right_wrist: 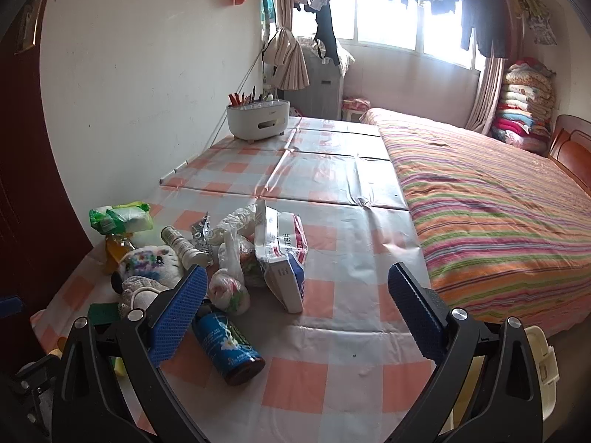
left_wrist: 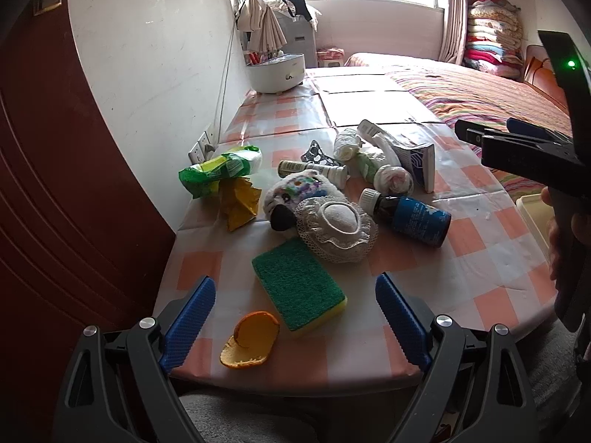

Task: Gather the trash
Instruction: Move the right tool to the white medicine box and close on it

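Clutter lies on the pink-checked table (left_wrist: 480,243). Nearest in the left wrist view are an orange peel (left_wrist: 251,343) and a green sponge (left_wrist: 299,291). Behind them lie a plush toy (left_wrist: 299,195) with a lace hat (left_wrist: 338,227), a blue-labelled dark bottle (left_wrist: 410,216), knotted plastic bags (left_wrist: 393,179), a box (left_wrist: 413,155), a green wrapper (left_wrist: 218,170) and a yellow wrapper (left_wrist: 240,203). My left gripper (left_wrist: 295,284) hangs open above the sponge and holds nothing. My right gripper (right_wrist: 298,268) is open and holds nothing; the bottle (right_wrist: 229,343) and the wrapped box (right_wrist: 284,258) lie just ahead of it.
A white organizer (right_wrist: 258,118) stands at the table's far end by the wall. A striped bed (right_wrist: 480,192) runs along the table's right side. A white container (right_wrist: 543,361) sits low on the right. A dark door (left_wrist: 55,184) is on the left. A hand (left_wrist: 561,229) holds the right gripper.
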`<state>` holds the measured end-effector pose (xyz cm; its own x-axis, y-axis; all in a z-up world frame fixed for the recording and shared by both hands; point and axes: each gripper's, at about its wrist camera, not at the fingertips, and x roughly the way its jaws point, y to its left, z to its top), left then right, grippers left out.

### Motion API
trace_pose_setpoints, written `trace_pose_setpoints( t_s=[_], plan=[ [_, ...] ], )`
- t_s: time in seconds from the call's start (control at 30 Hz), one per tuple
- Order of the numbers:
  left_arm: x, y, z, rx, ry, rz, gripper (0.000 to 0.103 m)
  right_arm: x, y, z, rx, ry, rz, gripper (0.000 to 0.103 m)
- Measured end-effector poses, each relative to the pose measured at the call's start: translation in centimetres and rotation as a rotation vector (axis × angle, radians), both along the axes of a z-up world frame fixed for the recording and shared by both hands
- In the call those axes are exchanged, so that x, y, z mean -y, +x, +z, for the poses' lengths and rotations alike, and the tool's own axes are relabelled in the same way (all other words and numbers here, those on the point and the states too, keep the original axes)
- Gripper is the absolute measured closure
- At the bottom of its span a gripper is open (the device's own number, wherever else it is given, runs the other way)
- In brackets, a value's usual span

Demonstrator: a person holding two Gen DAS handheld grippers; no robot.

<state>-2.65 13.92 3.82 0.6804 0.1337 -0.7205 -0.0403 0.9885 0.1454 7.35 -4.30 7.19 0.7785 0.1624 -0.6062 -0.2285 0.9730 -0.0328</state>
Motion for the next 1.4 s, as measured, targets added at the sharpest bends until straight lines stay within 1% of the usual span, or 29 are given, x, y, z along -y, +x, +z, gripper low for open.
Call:
trace_pose_setpoints(
  t_s=[0.2, 0.4, 0.53, 0.73, 1.03, 1.23, 1.4],
  plan=[
    [-0.7, 0.2, -0.1, -0.004, -0.004, 0.009, 0.017, -0.9, 2.5, -0.6, -0.037, -0.012, -0.01, 0.006],
    [-1.0, 0.5, -0.3, -0.01, -0.008, 0.011, 0.017, -1.9, 4.9, -2.3, -0.09, -0.045, 0.003, 0.006],
    [-1.2, 0.7, -0.2, -0.01, -0.007, 0.014, 0.017, -1.9, 6.5, -3.3, -0.127, -0.036, 0.002, 0.006],
    [-1.3, 1.2, -0.4, -0.016, -0.008, 0.018, 0.017, -2.2, 9.3, -3.8, -0.181, -0.02, -0.014, 0.006],
    [-1.4, 1.8, -0.5, -0.021, -0.004, 0.02, 0.017, -4.6, 11.9, -4.7, -0.224, -0.071, -0.003, 0.006],
    [-2.0, 2.1, -0.6, -0.028, -0.006, 0.03, 0.017, -6.1, 14.2, -6.4, -0.291, -0.101, 0.001, 0.006],
    [-2.5, 2.1, -0.8, -0.031, -0.007, 0.037, 0.017, -6.6, 16.1, -8.1, -0.358, -0.102, -0.007, 0.006]
  ],
)
